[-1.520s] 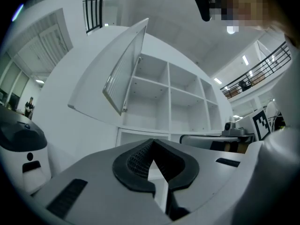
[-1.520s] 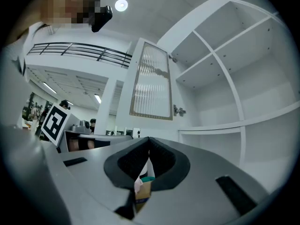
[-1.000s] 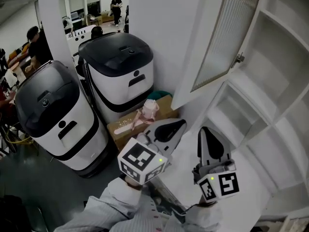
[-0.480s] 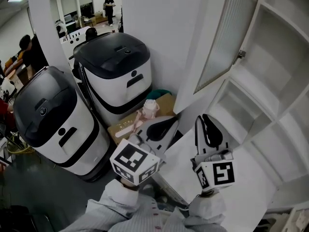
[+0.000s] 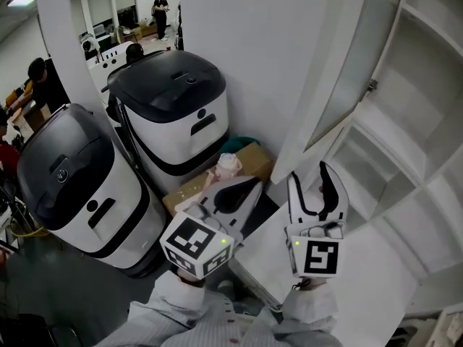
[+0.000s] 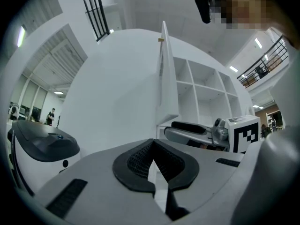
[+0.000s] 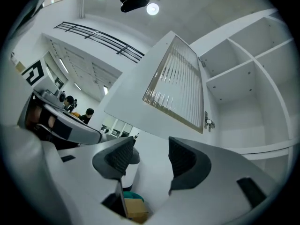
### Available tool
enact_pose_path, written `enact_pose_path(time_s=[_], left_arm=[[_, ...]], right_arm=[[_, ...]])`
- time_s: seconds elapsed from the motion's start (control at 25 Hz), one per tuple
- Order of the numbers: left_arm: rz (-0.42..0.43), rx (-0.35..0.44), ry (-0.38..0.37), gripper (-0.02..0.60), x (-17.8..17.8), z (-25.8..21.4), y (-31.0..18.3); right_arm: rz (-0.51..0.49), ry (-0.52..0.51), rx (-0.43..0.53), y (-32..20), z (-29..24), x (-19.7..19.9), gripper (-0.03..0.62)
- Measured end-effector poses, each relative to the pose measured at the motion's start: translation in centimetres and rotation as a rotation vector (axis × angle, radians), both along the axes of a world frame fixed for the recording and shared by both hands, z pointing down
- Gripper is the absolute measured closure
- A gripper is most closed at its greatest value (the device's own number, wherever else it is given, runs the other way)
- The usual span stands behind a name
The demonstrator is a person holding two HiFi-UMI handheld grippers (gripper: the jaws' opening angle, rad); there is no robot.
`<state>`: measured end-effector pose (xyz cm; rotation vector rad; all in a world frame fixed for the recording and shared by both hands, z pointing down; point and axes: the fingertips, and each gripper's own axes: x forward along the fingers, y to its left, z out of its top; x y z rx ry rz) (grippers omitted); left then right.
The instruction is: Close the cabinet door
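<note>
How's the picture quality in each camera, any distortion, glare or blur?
Head view: evenly lit and sharp, uprights leaning. Left gripper view: strong fisheye, dark corners. Right gripper view: same fisheye, shelves curved, ceiling lamp blown out at top.

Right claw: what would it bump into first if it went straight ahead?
Probably the open cabinet door: its white lower frame sits just ahead of the right claw, though depth is unclear. The claw has just been opening, empty.
</note>
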<state>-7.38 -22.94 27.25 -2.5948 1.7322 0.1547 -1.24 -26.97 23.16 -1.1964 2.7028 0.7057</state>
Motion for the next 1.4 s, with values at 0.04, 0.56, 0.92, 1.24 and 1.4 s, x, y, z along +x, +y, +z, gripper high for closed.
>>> enact_pose_path(time_s=[0.04, 0.56, 0.92, 1.24, 1.4], left_arm=[[-0.001, -0.001, 0.000, 0.572, -0.3, 0.1, -0.2], [-0.041, 0.010, 0.005, 0.572, -4.5, 0.3, -1.5], [-0.028, 0.026, 0.013, 0.572, -4.8, 0.1, -2.3], [-0.005, 0.030, 0.026, 0.572, -4.0, 0.3, -2.5], [-0.003, 0.032, 0.024, 0.572, -3.6, 0.2, -2.5]], right_arm=[[0.008, -0.007, 0.008, -0.2, 0.0, -0.1, 0.397], [0.144, -0.136, 0.194, -1.6, -2.4, -1.5, 0.385], [0.194, -0.150, 0.225, -1.7, -2.5, -1.3, 0.385], [0.188, -0.163, 0.216, -1.4, -2.4, -0.2, 0.388], [0.188, -0.182, 0.207, -1.0, -2.3, 1.0, 0.406]])
